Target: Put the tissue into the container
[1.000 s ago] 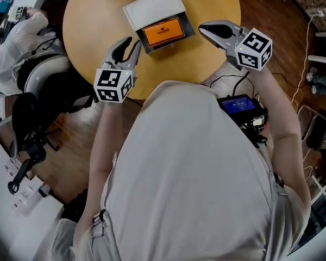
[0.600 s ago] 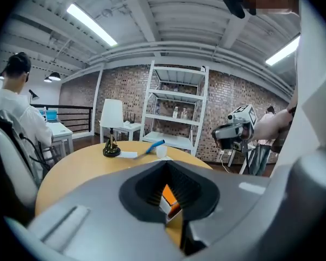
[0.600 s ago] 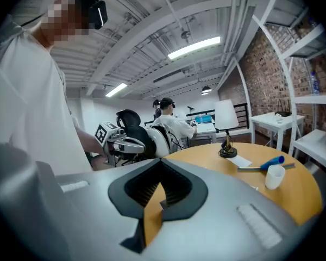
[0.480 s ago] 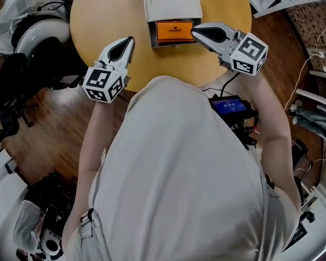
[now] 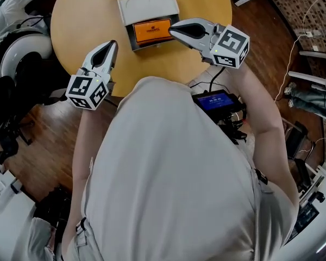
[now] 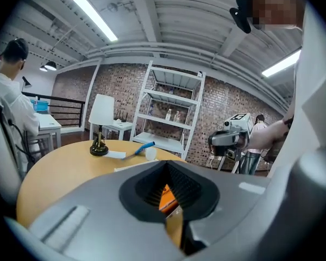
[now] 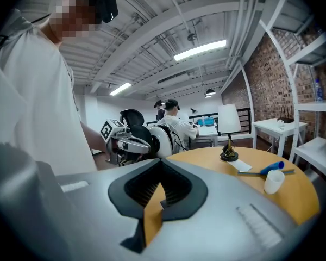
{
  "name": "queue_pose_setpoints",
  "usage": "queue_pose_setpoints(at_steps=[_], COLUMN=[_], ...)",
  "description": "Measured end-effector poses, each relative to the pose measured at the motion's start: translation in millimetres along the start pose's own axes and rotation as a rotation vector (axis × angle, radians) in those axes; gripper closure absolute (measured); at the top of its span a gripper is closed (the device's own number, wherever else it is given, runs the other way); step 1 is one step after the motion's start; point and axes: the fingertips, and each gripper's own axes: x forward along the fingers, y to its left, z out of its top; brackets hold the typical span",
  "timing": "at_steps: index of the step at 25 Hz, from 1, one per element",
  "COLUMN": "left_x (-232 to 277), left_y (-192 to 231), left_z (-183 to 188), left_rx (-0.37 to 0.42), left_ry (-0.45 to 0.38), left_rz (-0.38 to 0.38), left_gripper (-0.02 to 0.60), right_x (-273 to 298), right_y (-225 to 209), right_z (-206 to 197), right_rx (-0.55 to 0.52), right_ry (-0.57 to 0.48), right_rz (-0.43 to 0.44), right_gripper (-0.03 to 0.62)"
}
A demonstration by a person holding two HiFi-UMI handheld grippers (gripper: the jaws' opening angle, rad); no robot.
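On the round yellow table stands a grey container (image 5: 137, 42) with its white lid (image 5: 146, 5) lying open behind it. An orange tissue pack (image 5: 150, 30) lies inside it. My left gripper (image 5: 111, 45) hovers over the table's left front, apart from the container, shut and empty. My right gripper (image 5: 173, 30) is shut too, its tip right at the container's right edge. Through the left gripper (image 6: 167, 168) jaws a sliver of the orange pack (image 6: 167, 196) shows. The right gripper (image 7: 162, 165) view faces the left gripper (image 7: 127, 144) across the table.
A small lamp (image 6: 99, 129), a white cup (image 6: 150, 154) and a blue-handled tool (image 6: 144, 146) sit at the table's far side. A person in white (image 6: 8, 105) sits at a desk nearby. A chair (image 5: 13, 53) stands left of the table. White shelving (image 6: 171, 113) stands against the brick wall.
My left gripper's jaws went from open to shut. My right gripper moved in toward the container's right edge. The head view has shifted.
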Motion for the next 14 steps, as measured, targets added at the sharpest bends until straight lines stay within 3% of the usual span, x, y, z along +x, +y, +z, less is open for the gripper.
queue_pose_setpoints(at_steps=[14], left_x=[10.9], left_y=[-15.1], left_z=[-8.4], left_rx=[0.042], left_ry=[0.056], left_rz=[-0.053], left_gripper=[0.581], right_x=[3.0], right_y=[-1.0], right_z=[-6.1], right_rx=[0.002], right_ry=[0.005], right_rz=[-0.009], right_gripper=[0.594])
